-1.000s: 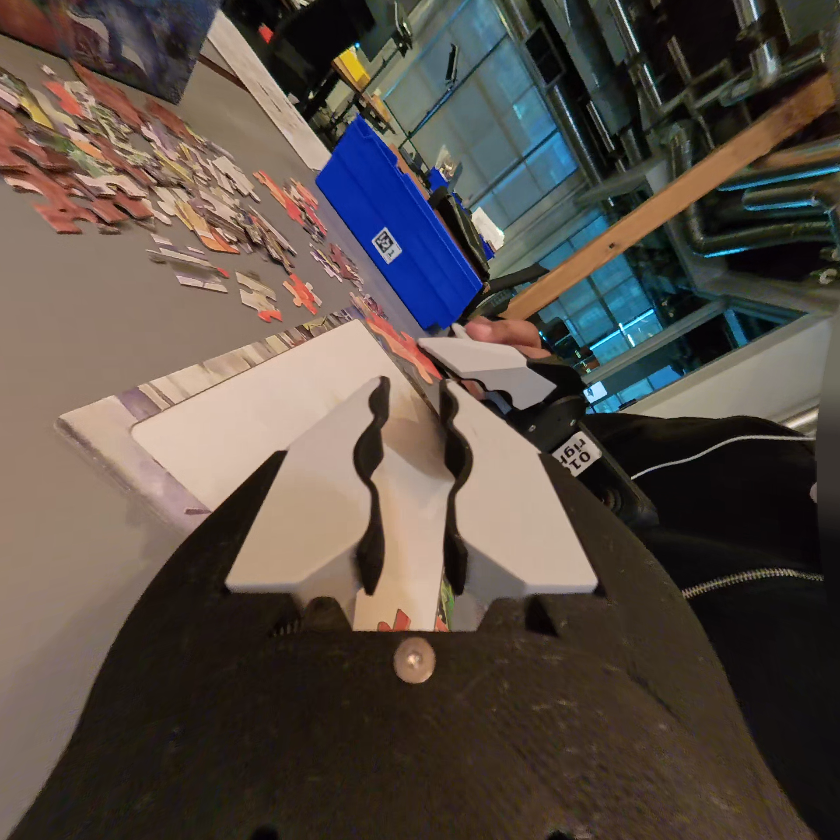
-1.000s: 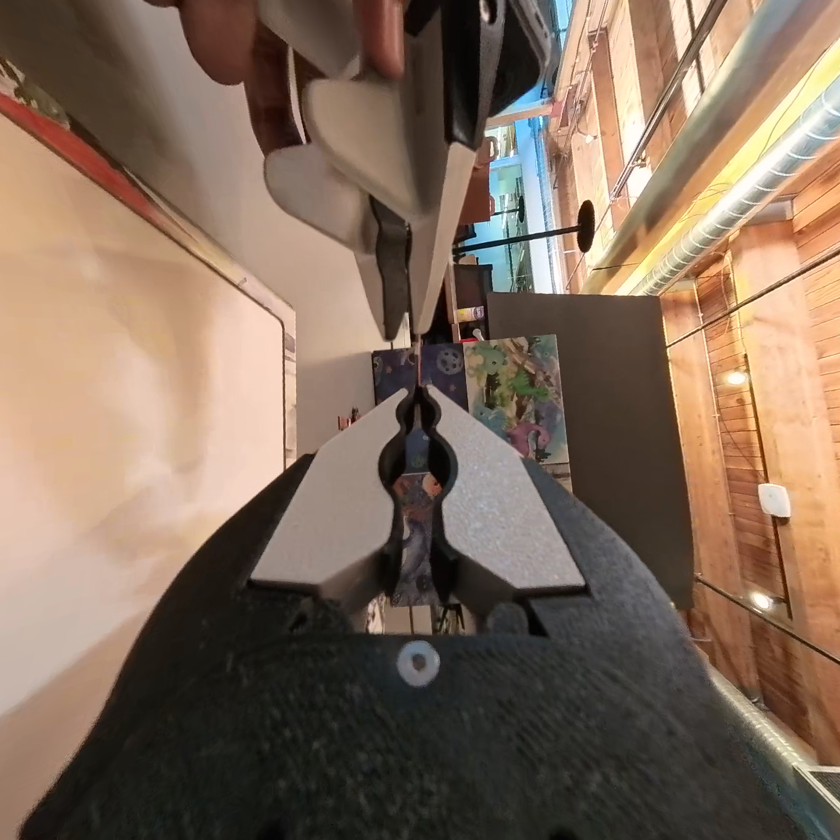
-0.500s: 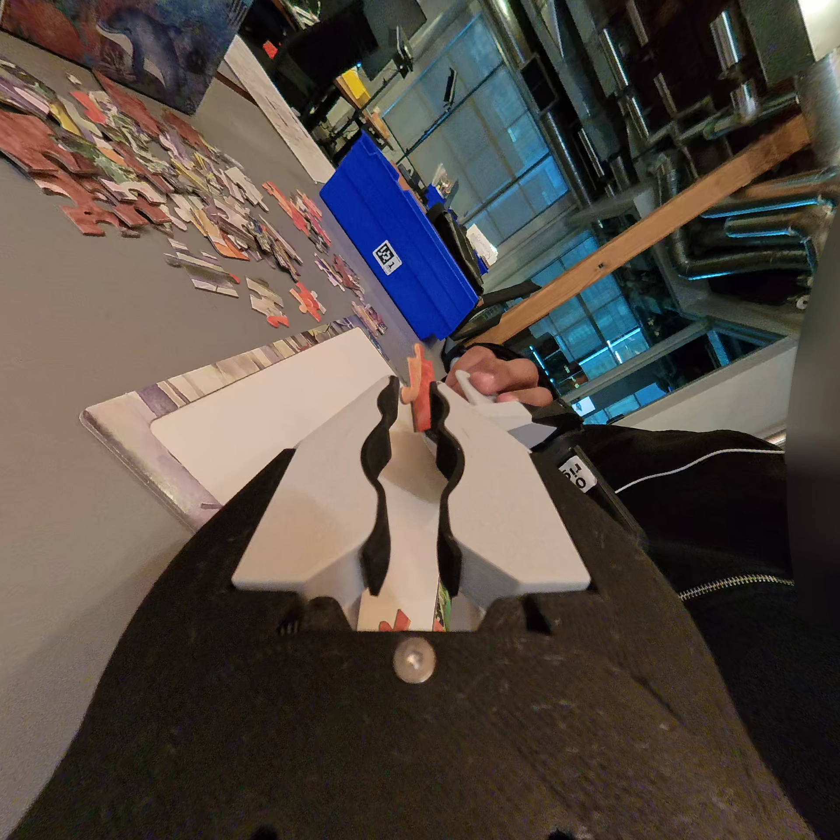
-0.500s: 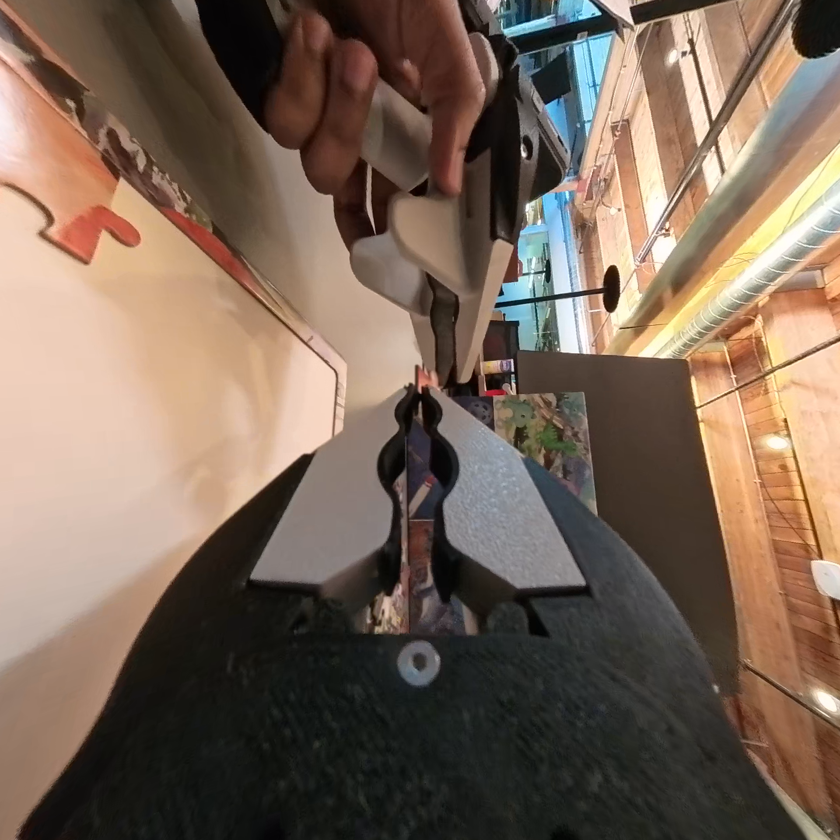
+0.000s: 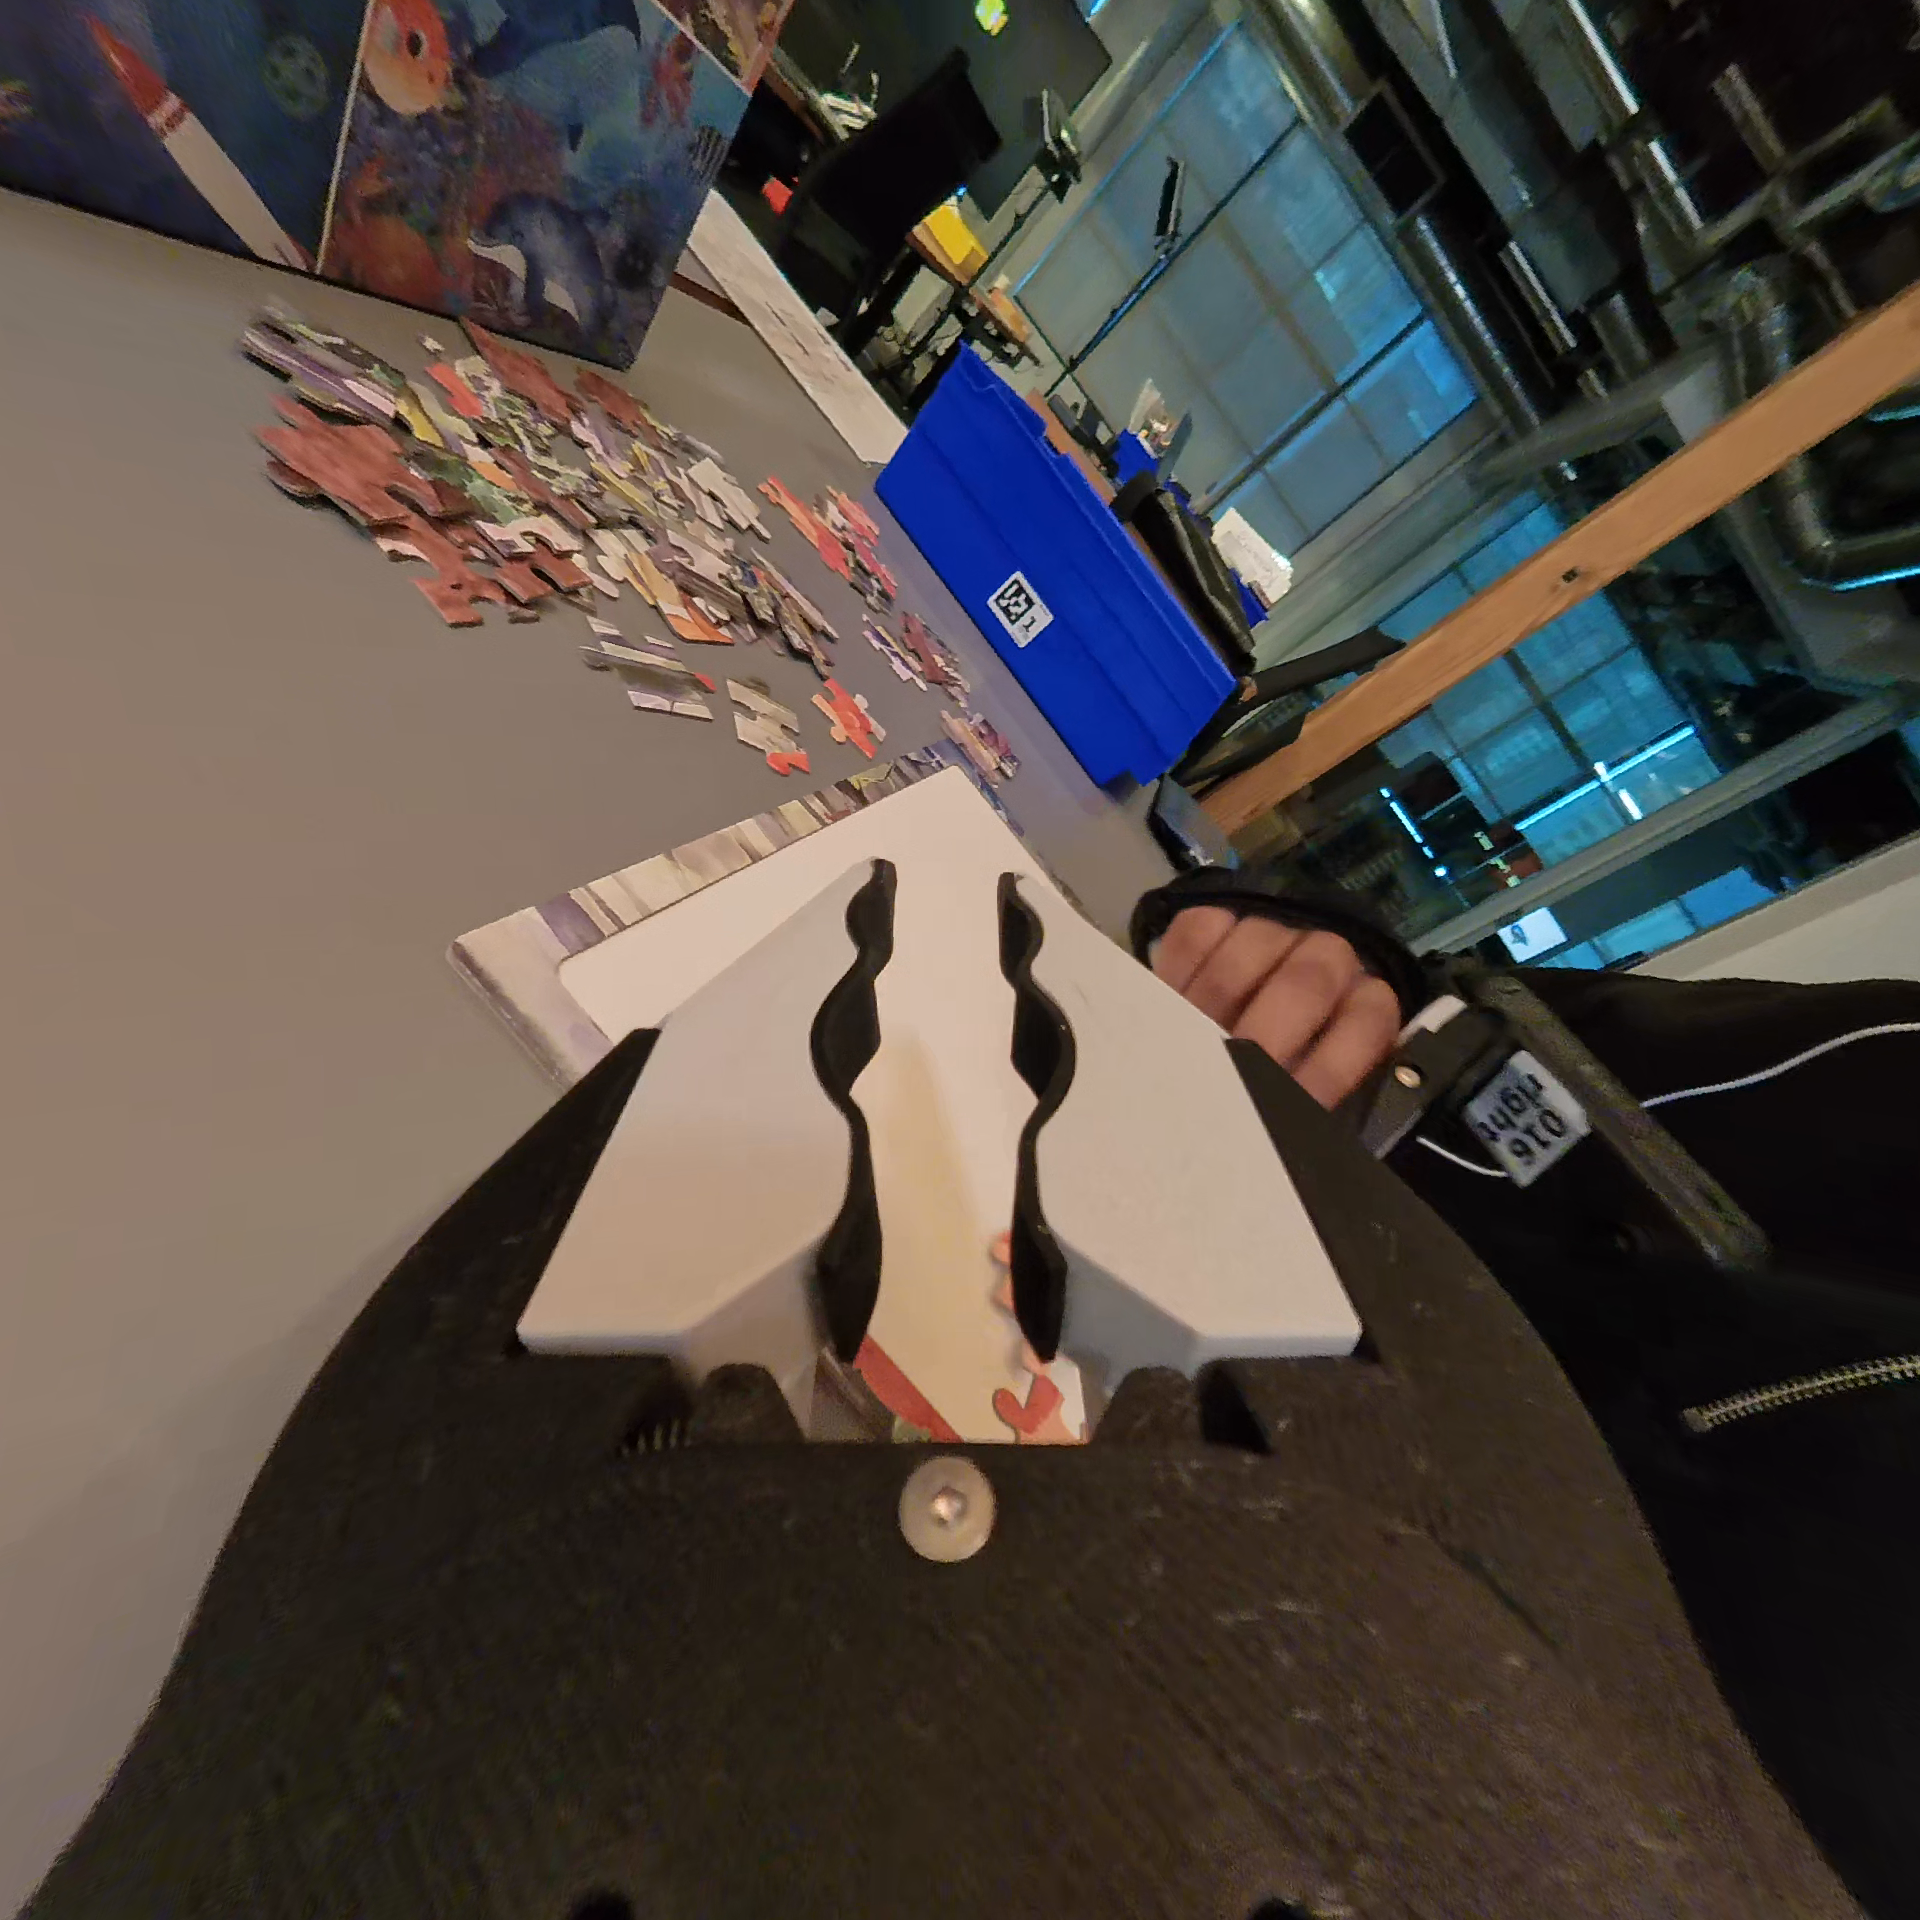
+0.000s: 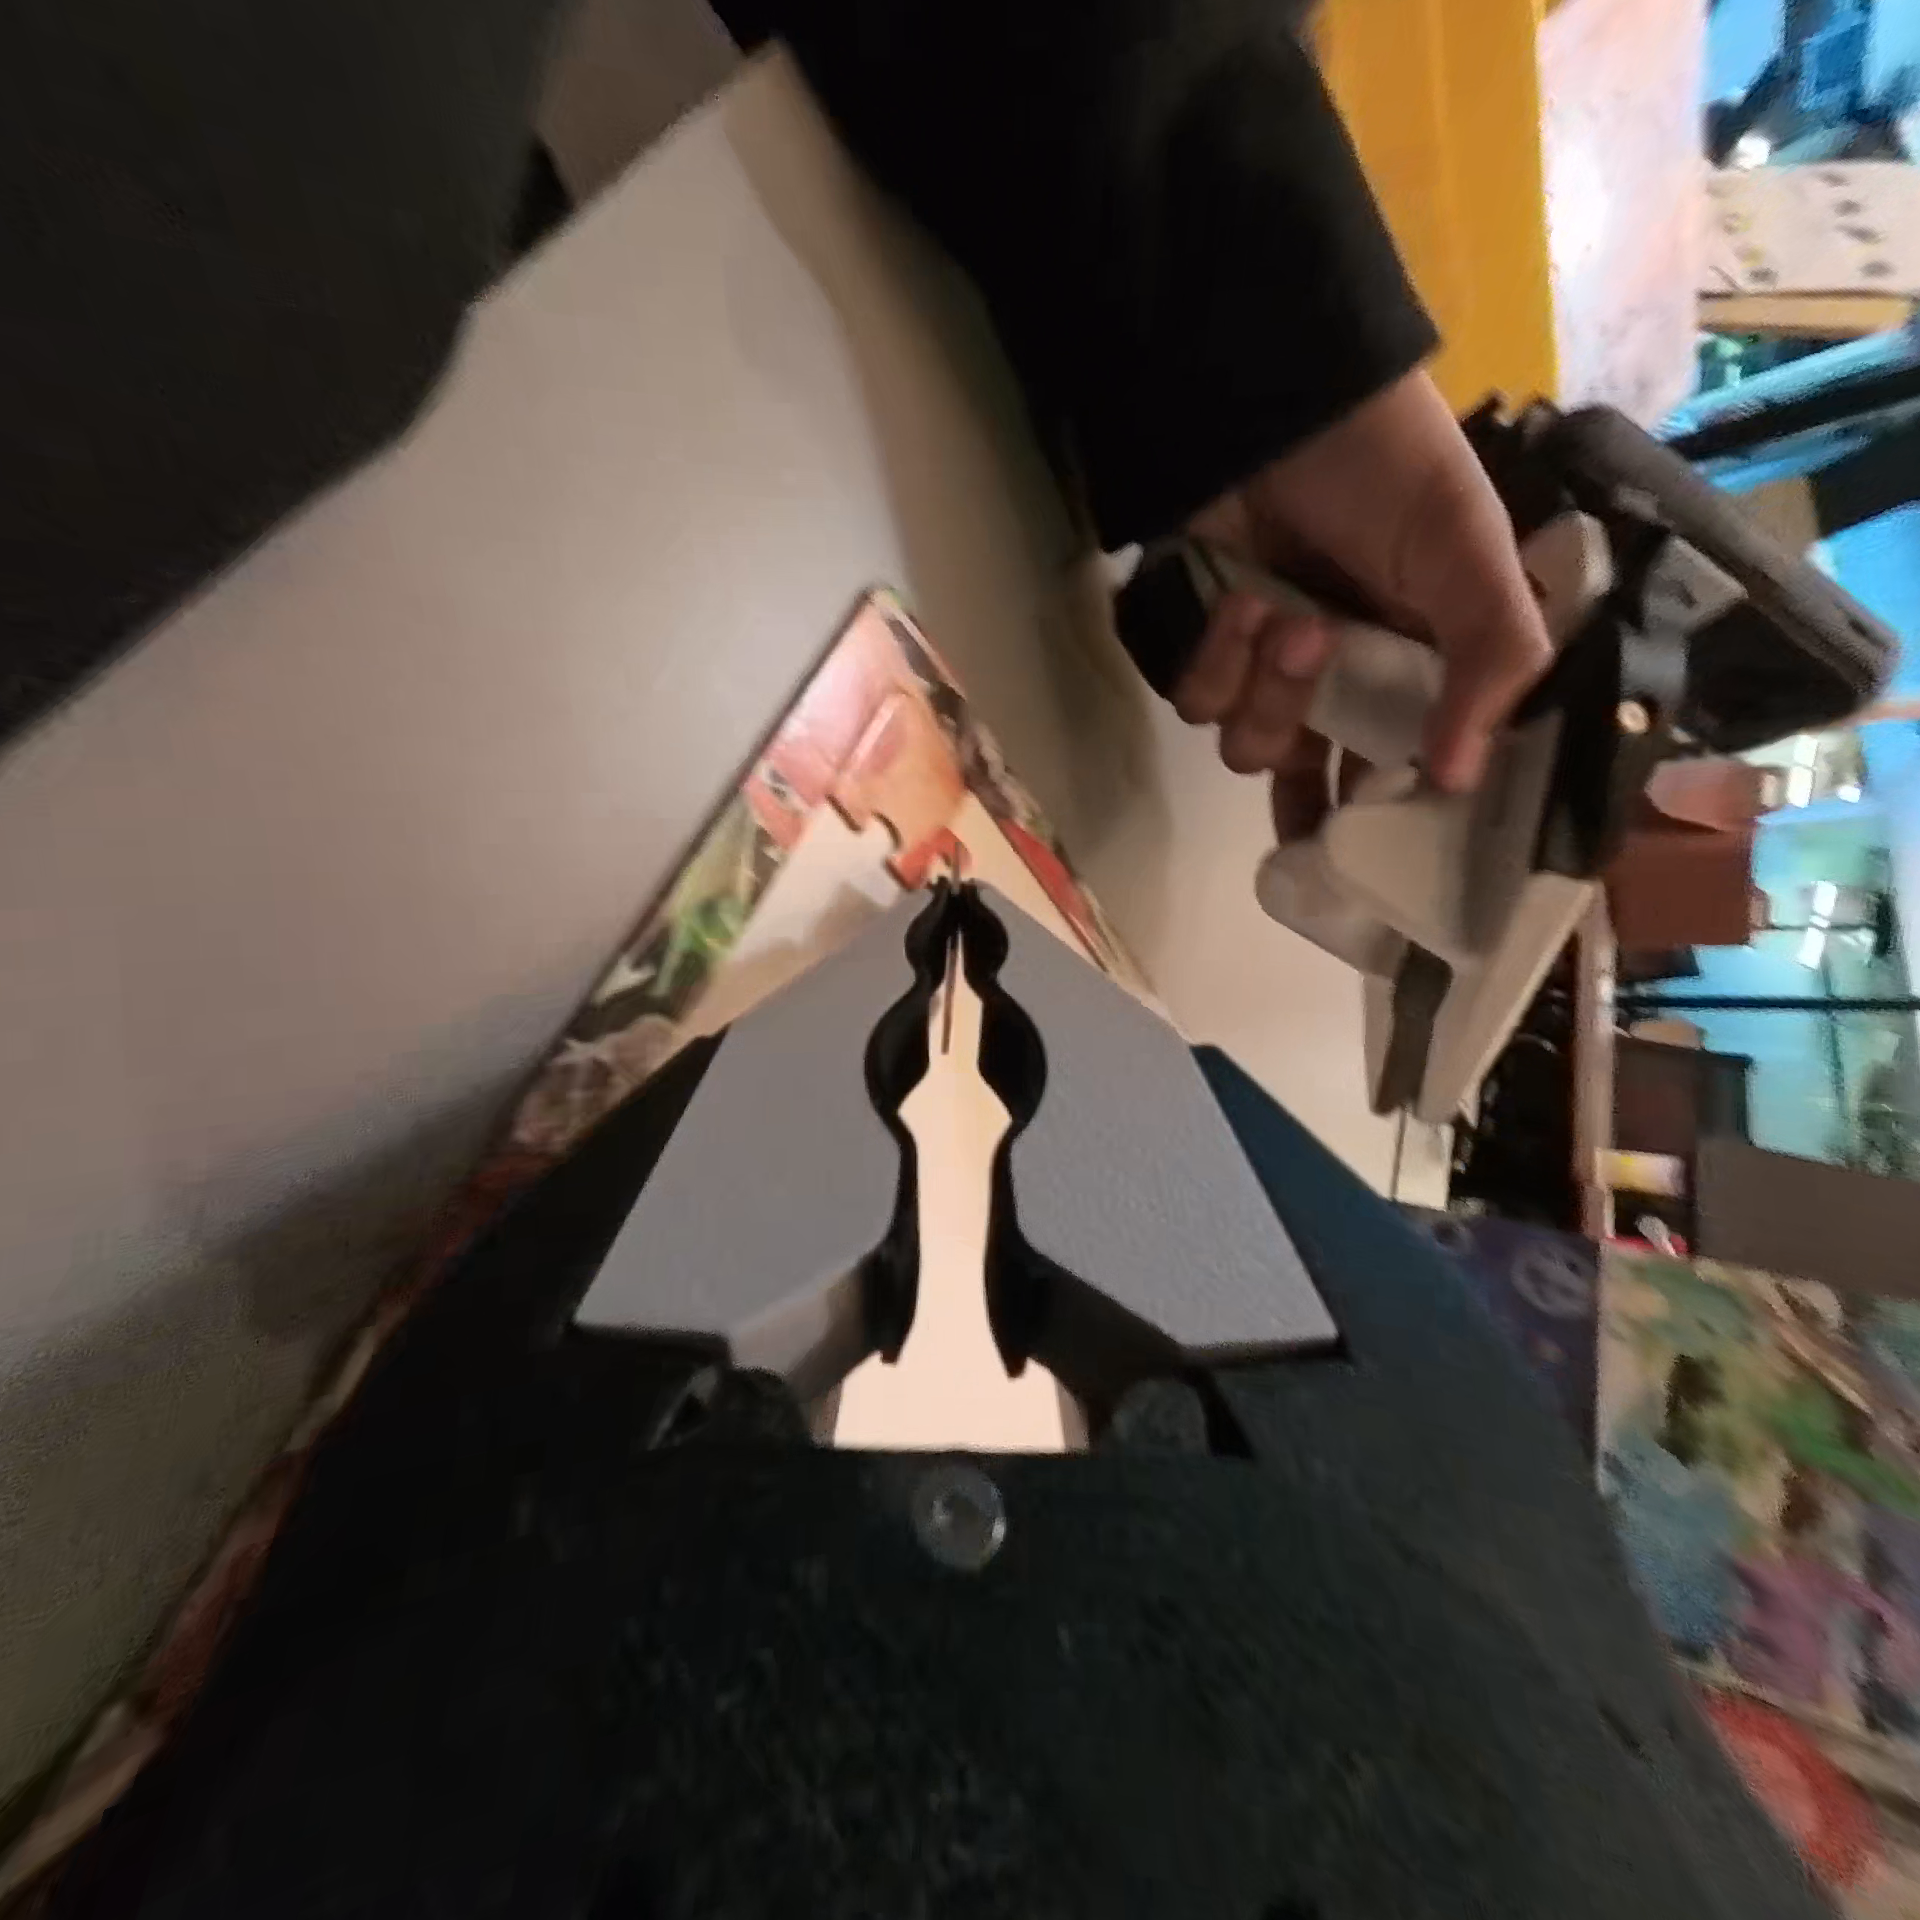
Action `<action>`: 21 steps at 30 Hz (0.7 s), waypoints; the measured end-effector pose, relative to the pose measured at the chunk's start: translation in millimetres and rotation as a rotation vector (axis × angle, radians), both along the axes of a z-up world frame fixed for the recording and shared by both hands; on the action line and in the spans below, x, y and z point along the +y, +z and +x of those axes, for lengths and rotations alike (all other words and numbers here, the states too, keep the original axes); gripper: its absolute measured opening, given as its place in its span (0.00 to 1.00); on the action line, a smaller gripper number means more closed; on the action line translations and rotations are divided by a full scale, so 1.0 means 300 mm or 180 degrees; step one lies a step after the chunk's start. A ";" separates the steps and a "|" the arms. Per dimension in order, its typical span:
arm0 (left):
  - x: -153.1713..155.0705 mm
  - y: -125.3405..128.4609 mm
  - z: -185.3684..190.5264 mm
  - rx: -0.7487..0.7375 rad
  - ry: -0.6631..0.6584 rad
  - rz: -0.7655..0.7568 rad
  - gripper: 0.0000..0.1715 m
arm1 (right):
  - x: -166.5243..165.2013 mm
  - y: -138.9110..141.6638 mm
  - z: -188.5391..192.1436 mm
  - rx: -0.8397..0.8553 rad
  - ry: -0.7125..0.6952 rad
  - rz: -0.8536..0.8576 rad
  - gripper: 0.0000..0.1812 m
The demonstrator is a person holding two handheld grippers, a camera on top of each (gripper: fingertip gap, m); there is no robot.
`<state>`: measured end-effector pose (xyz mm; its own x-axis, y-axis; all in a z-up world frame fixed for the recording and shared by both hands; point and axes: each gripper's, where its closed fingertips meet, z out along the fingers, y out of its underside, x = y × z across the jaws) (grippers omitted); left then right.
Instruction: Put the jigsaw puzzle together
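Observation:
My right gripper [image 6: 948, 920] is shut on a thin puzzle piece [image 6: 948, 971] that I see edge-on. Its tips sit just above the puzzle tray [image 6: 821, 883], next to the joined red and orange pieces [image 6: 883, 758] in the tray's corner. My left gripper [image 5: 940, 883] is open and empty, above the tray's white bed [image 5: 727, 935]. A red joined piece [image 5: 1023, 1397] shows between its fingers. It also shows in the right wrist view [image 6: 1418, 1101], held in a hand off to the right.
Several loose pieces [image 5: 540, 520] lie spread on the grey table [image 5: 208, 831] beyond the tray. The puzzle box [image 5: 468, 156] stands behind them and also shows blurred in the right wrist view [image 6: 1745, 1403]. A blue bin [image 5: 1039, 592] stands at the far edge. A hand [image 5: 1278, 997] holds the right gripper.
The right gripper has swung from the left gripper's tips down to the tray's joined corner, still holding the piece. The left gripper has drawn back and stays open.

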<state>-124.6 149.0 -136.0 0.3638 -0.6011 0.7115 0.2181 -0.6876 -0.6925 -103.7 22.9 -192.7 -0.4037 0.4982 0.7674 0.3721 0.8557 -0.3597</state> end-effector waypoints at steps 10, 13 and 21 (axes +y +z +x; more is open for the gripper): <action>-0.004 -0.019 0.013 0.0153 -0.0030 0.0034 0.11 | -0.065 -0.060 0.022 -0.0375 0.0173 0.0016 0.00; -0.002 -0.013 0.007 0.0101 -0.0017 0.0025 0.11 | -0.076 -0.054 0.025 -0.0374 0.0200 -0.0098 0.00; -0.007 -0.016 0.015 0.0120 -0.0053 0.0022 0.11 | 0.007 -0.032 0.022 -0.0247 -0.0232 -0.0943 0.21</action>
<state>-120.0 146.9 -140.8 0.3802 -0.6122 0.6933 0.1803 -0.6862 -0.7047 -97.1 25.0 -202.2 -0.4105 0.7252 0.5528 0.4649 0.6880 -0.5573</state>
